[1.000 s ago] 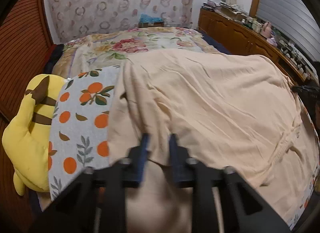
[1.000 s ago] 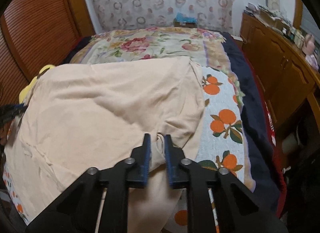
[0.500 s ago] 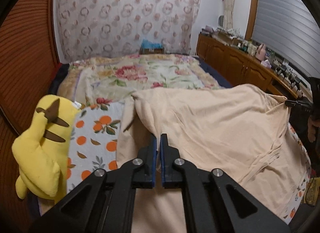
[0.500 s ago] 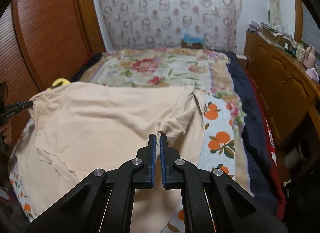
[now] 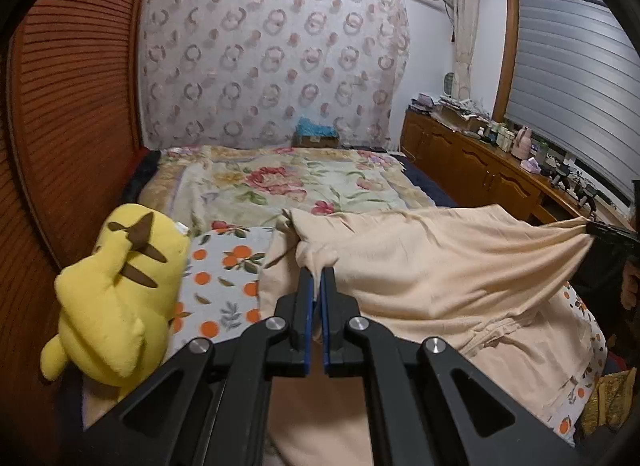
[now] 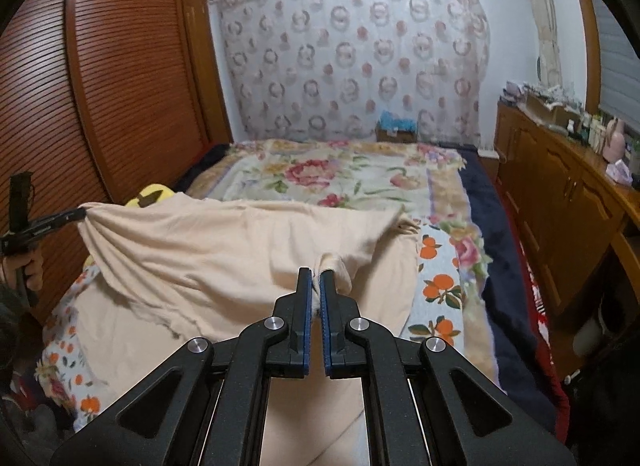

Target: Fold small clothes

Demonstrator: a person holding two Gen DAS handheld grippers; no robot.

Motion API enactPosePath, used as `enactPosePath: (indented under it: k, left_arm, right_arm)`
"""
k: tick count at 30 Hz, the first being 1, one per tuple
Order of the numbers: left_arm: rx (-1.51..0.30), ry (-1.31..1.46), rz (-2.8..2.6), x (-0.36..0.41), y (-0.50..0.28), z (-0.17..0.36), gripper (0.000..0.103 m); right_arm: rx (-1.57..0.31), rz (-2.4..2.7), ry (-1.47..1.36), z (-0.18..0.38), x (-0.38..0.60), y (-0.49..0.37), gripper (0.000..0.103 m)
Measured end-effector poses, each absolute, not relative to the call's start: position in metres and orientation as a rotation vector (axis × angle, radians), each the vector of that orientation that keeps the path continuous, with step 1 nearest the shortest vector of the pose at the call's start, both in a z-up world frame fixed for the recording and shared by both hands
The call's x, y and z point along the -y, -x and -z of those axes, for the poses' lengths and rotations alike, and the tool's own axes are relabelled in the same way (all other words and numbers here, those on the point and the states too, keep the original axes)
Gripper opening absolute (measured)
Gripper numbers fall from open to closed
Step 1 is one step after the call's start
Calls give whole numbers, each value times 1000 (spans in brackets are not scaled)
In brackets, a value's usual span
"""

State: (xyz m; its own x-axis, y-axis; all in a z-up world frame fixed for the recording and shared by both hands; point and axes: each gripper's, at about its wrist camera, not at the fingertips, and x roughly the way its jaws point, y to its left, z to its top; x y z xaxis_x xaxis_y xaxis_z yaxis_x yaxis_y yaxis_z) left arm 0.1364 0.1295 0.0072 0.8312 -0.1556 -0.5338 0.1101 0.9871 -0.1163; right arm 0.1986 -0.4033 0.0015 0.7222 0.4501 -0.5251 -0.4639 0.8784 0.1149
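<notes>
1. Left tongs (image 5: 316, 272): clamped tight on a bunched corner of the peach garment (image 5: 440, 278); no gap between the blue pads beyond the pinched cloth. Held there to carry one end of the near edge.
2. Right tongs (image 6: 316, 274): likewise closed on a wad of the same garment (image 6: 224, 250), at the opposite corner. Two matched grips, probably to keep the edge straight for a fold.
3. Garment: partly raised off the bed (image 5: 280, 181), gripped edge stretched taut between the two corners, lower part draped over the orange-print blanket (image 5: 224, 282). Tension along the raised edge smooths the cloth; some creases in the middle.
4. Yellow plush toy (image 5: 116, 294): beside the garment's left edge, on the bed's side, apart from the cloth being handled.
5. Judgement: fold begun, not landed; raised edge likely meant to travel toward the far edge.
</notes>
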Motion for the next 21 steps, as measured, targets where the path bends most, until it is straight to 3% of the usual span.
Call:
enactPosePath:
  k: [12,21]
  left_arm:
    - [-594,102,92,-159,-79,0,0]
    - [-770,74,99,-154,-73,73,1]
  right_arm:
    - [-545,-489,8,-12,434,-122,1]
    - [-733,-414,51,71,441,-112,2]
